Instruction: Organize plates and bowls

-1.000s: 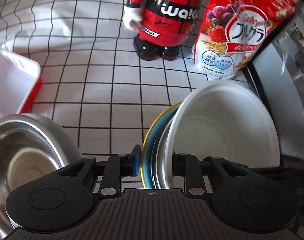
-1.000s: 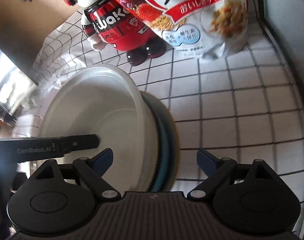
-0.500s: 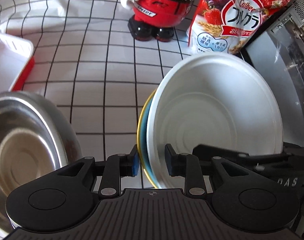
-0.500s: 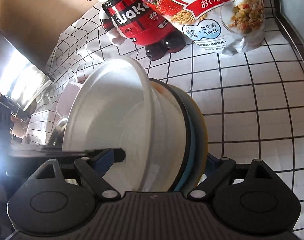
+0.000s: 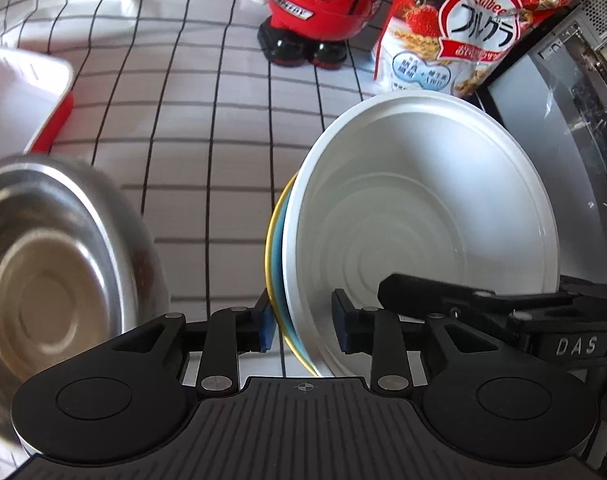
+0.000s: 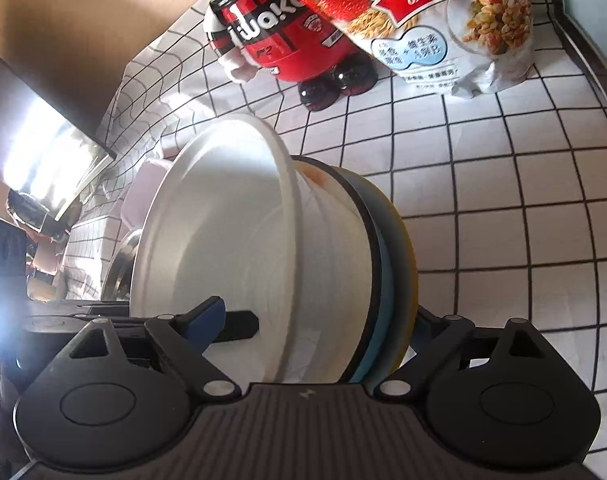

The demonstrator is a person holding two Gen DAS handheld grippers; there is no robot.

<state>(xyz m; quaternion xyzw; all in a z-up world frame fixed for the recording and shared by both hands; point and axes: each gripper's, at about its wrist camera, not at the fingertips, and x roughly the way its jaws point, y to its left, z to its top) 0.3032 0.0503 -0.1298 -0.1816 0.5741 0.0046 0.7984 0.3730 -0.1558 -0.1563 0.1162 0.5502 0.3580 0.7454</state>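
A stack of dishes is held tilted on edge above the checked cloth: a white bowl in front, blue and yellow plates behind it. My left gripper is shut on the stack's rim. My right gripper straddles the same stack, the white bowl and blue and yellow plates between its wide-set fingers; its right pad is hidden behind the plates. A steel bowl sits low at the left.
A red and black figurine and a cereal bag stand at the back of the cloth. A white and red container lies at the left. A dark appliance borders the right side.
The stack has risen and tilted more upright with my left gripper. My right gripper has moved in around the stack from the other side. The steel bowl has slid lower left in view.
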